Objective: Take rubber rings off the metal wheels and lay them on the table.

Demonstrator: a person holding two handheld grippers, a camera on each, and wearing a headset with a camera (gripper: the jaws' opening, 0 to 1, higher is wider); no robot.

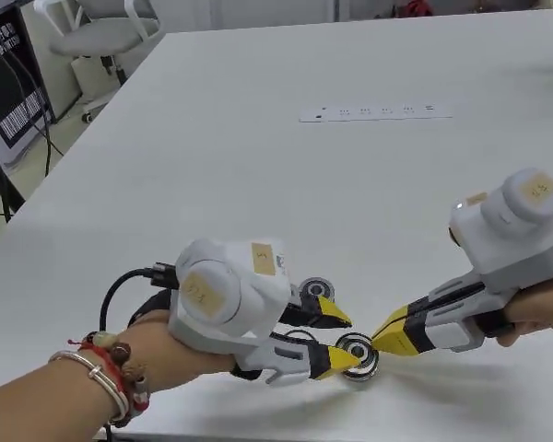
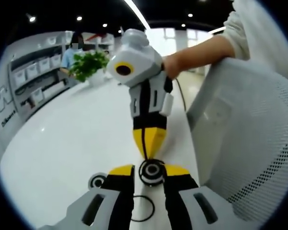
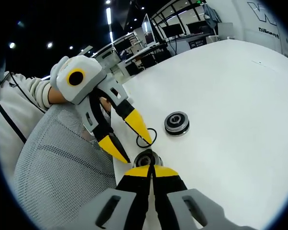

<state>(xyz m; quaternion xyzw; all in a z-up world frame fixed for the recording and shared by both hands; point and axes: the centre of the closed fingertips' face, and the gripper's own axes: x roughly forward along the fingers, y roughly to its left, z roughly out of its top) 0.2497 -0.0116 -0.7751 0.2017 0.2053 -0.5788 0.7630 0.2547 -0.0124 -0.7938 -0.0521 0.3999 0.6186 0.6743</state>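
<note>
i have the wheel [image 1: 358, 354] lying flat on the table [image 1: 258, 138] near its front edge, between the two tools; the left gripper [image 1: 343, 339] is spread wide, one jaw tip just beside the wheel's rim and the other well clear, so it braces rather than grasps; the right gripper [image 1: 380, 339] has its jaws pressed together into one point, and that point meets the wheel from the opposite side; i cannot tell whether a bit of the rubber ring [image 2: 141, 175] is nipped between them. a loose ring [image 2: 154, 209] lies on the table between the left gripper's spread jaws, as the left gripper view shows it; a second wheel [image 3: 176, 123] sits apart and looks to wear its ring, so i judge the job part done.

to do this step well, i would steady the wheel with the left jaw so it cannot skate on the smooth top; work the right tip under the rubber at the rim, low and shallow, not onto the metal hub; lift the band outward over the edge, then walk it round rather than yank, since a stretched ring may snap back or flick the wheel away; once it is free, lay it flat beside the loose ring, clear of both wheels.
</note>
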